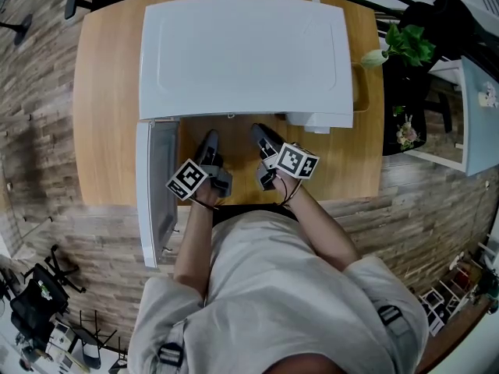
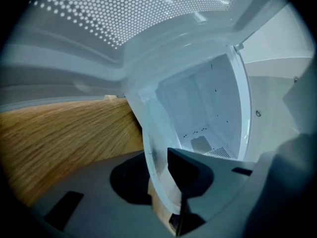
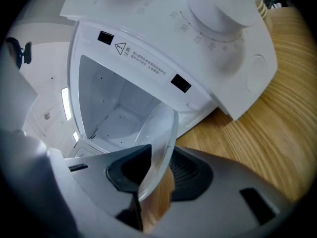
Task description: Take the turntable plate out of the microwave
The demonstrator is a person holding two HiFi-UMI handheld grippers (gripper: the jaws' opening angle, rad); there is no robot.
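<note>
Left tool (image 2: 166,170), right tool (image 3: 151,177) each pinch rim of turntable plate (image 3: 159,143). Glass likely stiff, slick, heavy, breakable; grip rim firmly.

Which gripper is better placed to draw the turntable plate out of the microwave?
Right, marginally: both clamp the turntable plate, but the open door hems the left gripper, while the right gripper has only table beside it.

Office-like room: swivel chair (image 1: 39,298), potted plant (image 1: 409,44), wooden table (image 1: 109,92).

Wooden table (image 1: 109,92), potted plant (image 1: 407,44)
</note>
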